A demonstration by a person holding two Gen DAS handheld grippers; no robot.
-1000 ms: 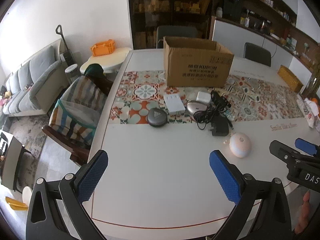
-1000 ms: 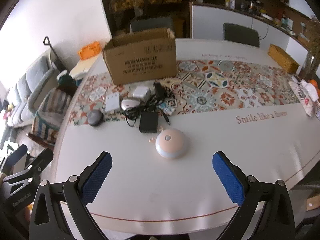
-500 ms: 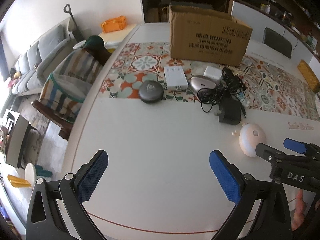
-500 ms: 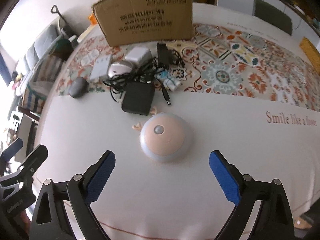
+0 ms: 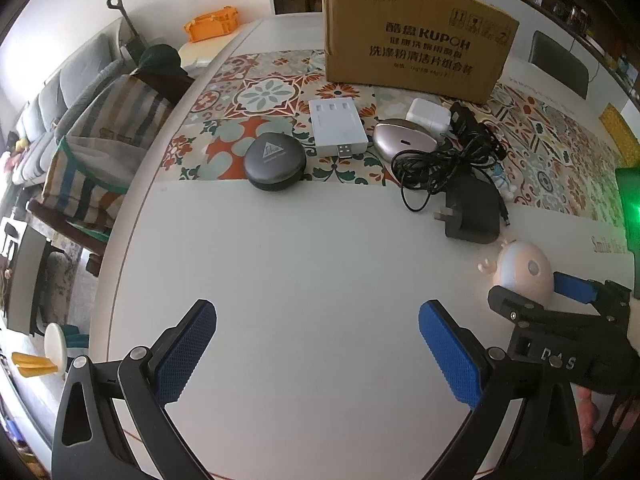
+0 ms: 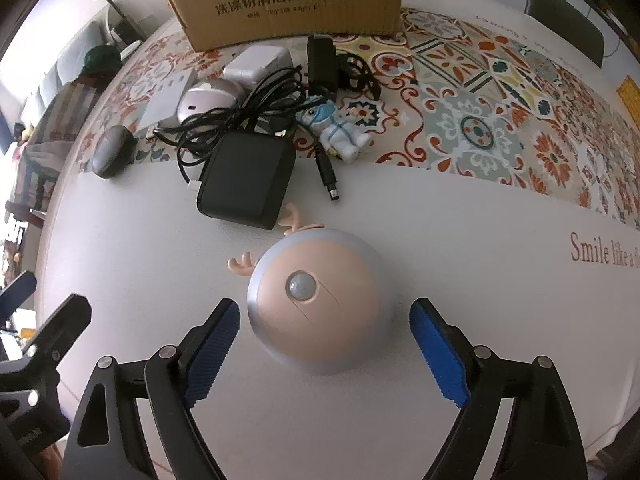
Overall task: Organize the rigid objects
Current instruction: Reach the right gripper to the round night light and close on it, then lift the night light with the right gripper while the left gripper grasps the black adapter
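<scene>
White counter (image 6: 460,320), near edge: the domed lamp (image 6: 316,304) sits between the closing jaws of the right hand-held gripper (image 6: 325,350), untouched. It looks light, stiff and slick, so its grey rim seems the best hold; the left hand-held gripper (image 5: 316,354) gapes empty.

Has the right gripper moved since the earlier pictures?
Yes. The right gripper has come down and forward toward the round night light, which sat well ahead of it before and now lies between its closing jaws, untouched; the cardboard box looms nearer.
</scene>
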